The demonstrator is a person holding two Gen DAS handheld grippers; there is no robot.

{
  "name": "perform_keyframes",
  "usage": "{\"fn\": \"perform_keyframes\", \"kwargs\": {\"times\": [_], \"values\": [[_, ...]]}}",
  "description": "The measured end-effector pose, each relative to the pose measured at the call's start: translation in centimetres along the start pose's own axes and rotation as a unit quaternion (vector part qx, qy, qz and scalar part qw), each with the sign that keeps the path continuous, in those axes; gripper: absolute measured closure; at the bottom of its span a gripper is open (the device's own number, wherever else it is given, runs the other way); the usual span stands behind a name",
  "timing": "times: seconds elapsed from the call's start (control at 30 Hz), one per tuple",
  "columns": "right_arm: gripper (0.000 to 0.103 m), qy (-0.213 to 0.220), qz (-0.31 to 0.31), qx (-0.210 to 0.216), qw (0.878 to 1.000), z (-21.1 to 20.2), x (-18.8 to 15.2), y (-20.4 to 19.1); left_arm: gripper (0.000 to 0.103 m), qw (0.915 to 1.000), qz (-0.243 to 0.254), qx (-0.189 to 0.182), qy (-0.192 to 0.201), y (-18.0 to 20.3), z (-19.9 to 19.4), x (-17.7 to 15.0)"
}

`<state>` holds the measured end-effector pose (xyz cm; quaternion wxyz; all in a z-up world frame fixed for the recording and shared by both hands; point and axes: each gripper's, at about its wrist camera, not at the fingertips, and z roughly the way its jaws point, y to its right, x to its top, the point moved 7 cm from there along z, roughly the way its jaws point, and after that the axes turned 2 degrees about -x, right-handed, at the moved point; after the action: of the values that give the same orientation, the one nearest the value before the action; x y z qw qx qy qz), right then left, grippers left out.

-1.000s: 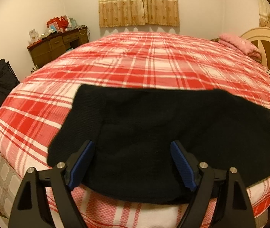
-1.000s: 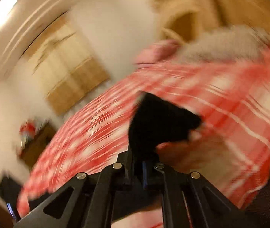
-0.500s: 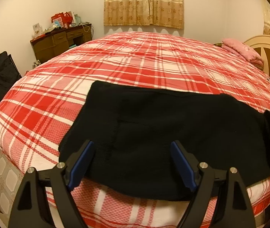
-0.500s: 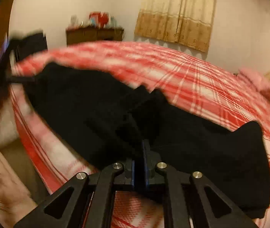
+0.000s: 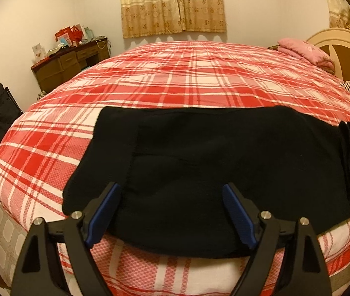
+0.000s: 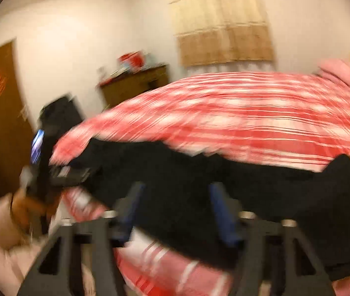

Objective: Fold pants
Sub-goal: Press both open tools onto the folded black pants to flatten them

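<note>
We see one pair of black pants [image 5: 199, 162] spread lengthwise along the near edge of the bed [image 5: 189, 79], a folded-over end lying at the right. Our left gripper [image 5: 171, 212] hovers over the near hem, fingers spread wide and holding nothing. In the blurred right wrist view, our right gripper [image 6: 175, 209] is likewise released, with the pants [image 6: 224, 187] just beyond its tips. We see no containers; one pink pillow [image 5: 305, 51] rests near the headboard.

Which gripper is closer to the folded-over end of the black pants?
Right. The right gripper hovers open near the folded end; the left gripper sits open at the pants' opposite end.
</note>
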<state>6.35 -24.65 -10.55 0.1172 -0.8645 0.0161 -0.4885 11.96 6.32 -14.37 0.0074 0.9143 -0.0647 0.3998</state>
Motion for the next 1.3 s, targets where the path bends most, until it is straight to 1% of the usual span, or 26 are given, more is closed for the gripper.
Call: {"fn": "perform_keyframes", "kwargs": {"times": [0.03,0.07,0.13,0.17,0.23,0.27,0.3,0.33,0.37,0.43,0.53,0.63,0.67,0.7,0.73,0.77,0.8,0.83,0.87,0.93,1.0,1.07,1.13,1.17,1.23,1.3], "values": [[0.062,-0.009,0.020,-0.030,0.999,1.2,0.4,1.5,0.015,1.0000,0.000,-0.001,0.000,0.1,0.0,0.0],[0.062,-0.022,0.038,-0.021,0.999,2.3,0.3,2.0,0.016,1.0000,0.001,-0.002,-0.001,0.3,-0.1,-0.1],[0.062,-0.049,0.068,0.013,0.996,4.5,-0.4,1.6,0.015,1.0000,0.005,-0.003,-0.002,0.5,-0.1,-0.1],[0.062,-0.055,0.067,0.020,0.996,5.2,-0.8,1.0,0.016,1.0000,0.007,-0.003,-0.003,0.6,-0.2,-0.1],[0.064,-0.059,0.029,-0.021,0.998,6.5,-1.5,-0.2,0.015,1.0000,0.007,0.000,-0.004,0.4,-0.1,-0.1],[0.079,-0.058,0.001,-0.047,0.997,6.9,-1.8,-1.0,0.015,1.0000,0.005,0.001,-0.005,0.3,-0.1,-0.1],[0.084,-0.056,-0.014,-0.062,0.996,7.1,-1.9,-1.5,0.015,1.0000,0.003,0.001,-0.005,0.1,-0.1,-0.1],[0.087,-0.054,-0.025,-0.077,0.995,7.2,-1.9,-2.0,0.015,1.0000,0.000,0.001,-0.006,-0.1,0.0,-0.1],[0.089,-0.054,-0.028,-0.081,0.995,7.4,-1.9,-2.1,0.015,1.0000,-0.002,0.001,-0.007,-0.1,0.2,-0.1],[0.091,-0.058,-0.034,-0.081,0.994,7.6,-1.6,-2.2,0.015,1.0000,-0.001,0.001,-0.007,-0.1,0.2,-0.2],[0.092,-0.052,-0.050,-0.053,0.996,7.0,-1.2,-3.6,0.015,1.0000,-0.001,0.000,-0.005,-0.1,0.2,-0.2],[0.092,-0.055,-0.086,-0.045,0.994,7.6,-2.1,-5.5,0.015,1.0000,-0.003,0.000,-0.006,-0.2,0.4,-0.2],[0.090,-0.062,-0.086,-0.048,0.993,8.3,-2.7,-5.5,0.015,1.0000,-0.001,0.002,-0.006,-0.1,0.4,-0.2],[0.090,-0.052,-0.081,-0.047,0.994,8.4,-2.8,-5.5,0.015,1.0000,0.002,0.003,-0.007,0.0,0.4,-0.2],[0.085,-0.037,-0.077,-0.036,0.996,8.3,-2.8,-5.6,0.015,1.0000,0.005,0.003,-0.008,0.0,0.4,-0.2],[0.066,-0.037,-0.075,-0.017,0.996,8.2,-2.7,-5.8,0.015,0.9999,0.007,0.004,-0.007,0.1,0.3,-0.2],[0.052,-0.045,-0.072,0.020,0.996,8.0,-2.6,-6.5,0.015,0.9999,0.008,0.003,-0.008,0.1,0.3,-0.2],[0.031,-0.049,-0.072,0.034,0.996,7.8,-2.4,-6.8,0.015,0.9999,0.007,0.001,-0.009,0.1,0.2,-0.1],[0.030,-0.049,-0.070,0.041,0.996,7.0,-1.9,-7.0,0.015,0.9999,0.005,-0.002,-0.009,0.2,0.1,-0.1],[0.030,-0.028,-0.052,0.058,0.997,4.7,-0.4,-6.6,0.015,0.9999,0.005,-0.011,-0.005,0.4,-0.3,0.2],[0.030,0.014,-0.009,0.061,0.998,0.8,1.8,-4.0,0.015,0.9997,0.016,-0.020,0.006,1.1,-0.9,0.7],[0.030,0.033,0.027,0.049,0.998,-2.2,2.8,-0.8,0.015,0.9988,0.032,-0.028,0.021,2.2,-1.7,1.4],[0.030,0.030,0.046,0.016,0.998,-4.3,2.5,2.5,0.015,0.9975,0.046,-0.043,0.034,3.7,-2.3,2.3],[0.030,0.022,0.049,-0.011,0.998,-5.2,1.7,4.4,0.015,0.9962,0.053,-0.056,0.041,4.9,-2.6,2.8],[0.030,-0.001,0.059,-0.048,0.997,-6.2,-0.5,7.0,0.015,0.9937,0.065,-0.077,0.049,7.1,-3.0,3.7],[0.030,-0.018,0.070,-0.060,0.996,-6.4,-2.2,8.1,0.015,0.9896,0.080,-0.106,0.055,10.2,-3.3,4.7]]}}
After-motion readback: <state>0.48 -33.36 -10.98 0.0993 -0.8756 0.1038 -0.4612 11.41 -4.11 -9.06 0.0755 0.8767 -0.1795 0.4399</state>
